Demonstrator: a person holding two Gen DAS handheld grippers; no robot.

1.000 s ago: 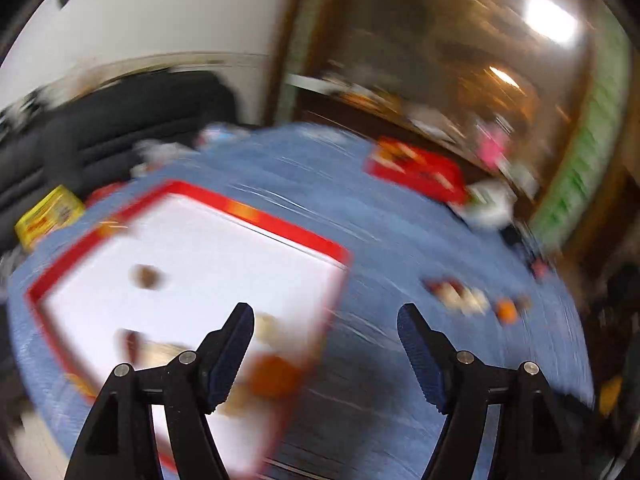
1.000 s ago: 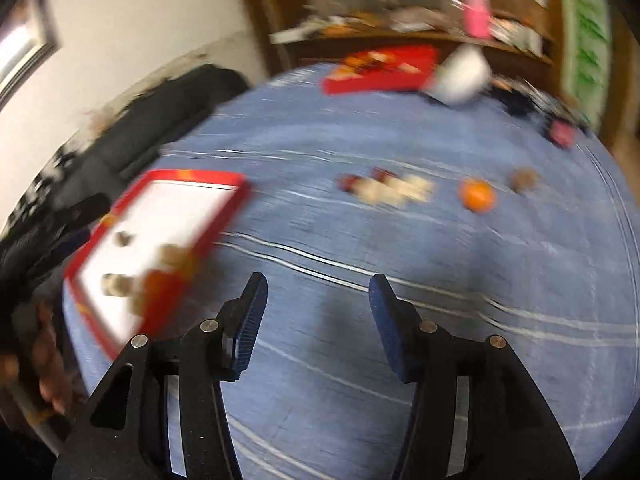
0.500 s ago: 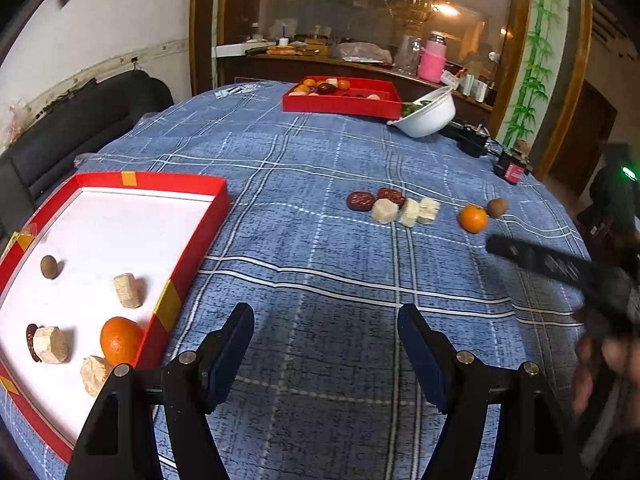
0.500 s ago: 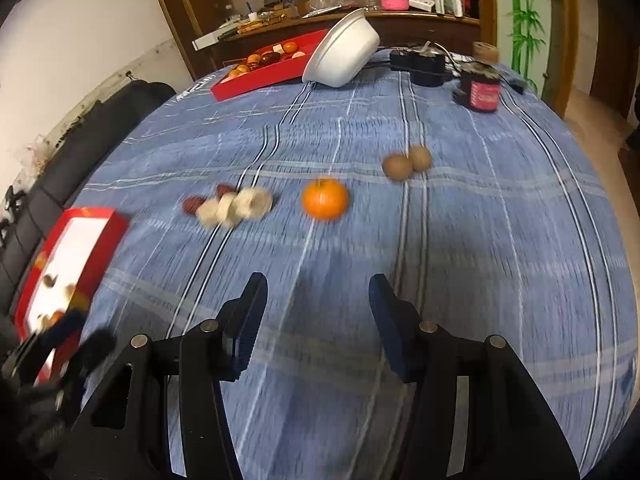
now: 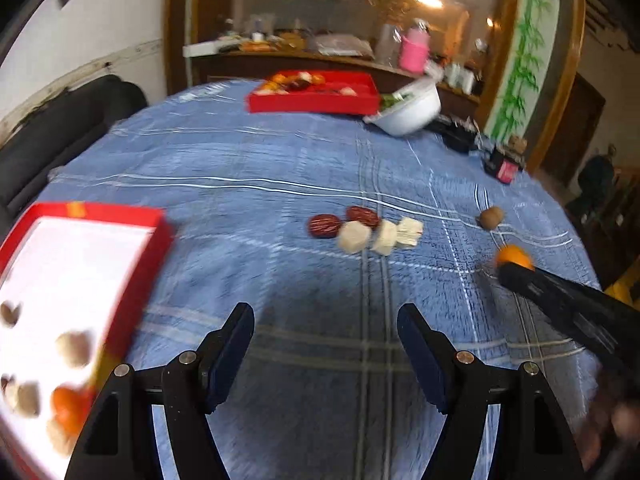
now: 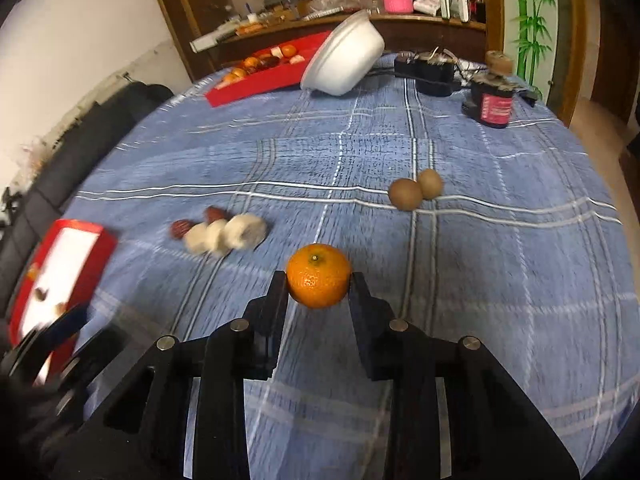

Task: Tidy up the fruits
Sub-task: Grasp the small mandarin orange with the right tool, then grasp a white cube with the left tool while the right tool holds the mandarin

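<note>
On the blue checked tablecloth [image 6: 500, 280], the mandarin [image 6: 319, 275] sits near the middle, the right gripper [image 6: 319, 292] just closing, pads against its sides. Small, round, soft-skinned, it probably rolls easily and wants a gentle grip across its widest part. The left gripper [image 5: 326, 354] hangs spread and empty, beside the red tray [image 5: 132, 216] at the left.

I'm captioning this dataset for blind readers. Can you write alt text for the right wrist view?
The right gripper, its jaws just closing, clasps an orange on a blue plaid tablecloth. Beyond it lie two brown kiwis and a cluster of red dates and pale chunks. A red tray sits at the left edge.
</note>
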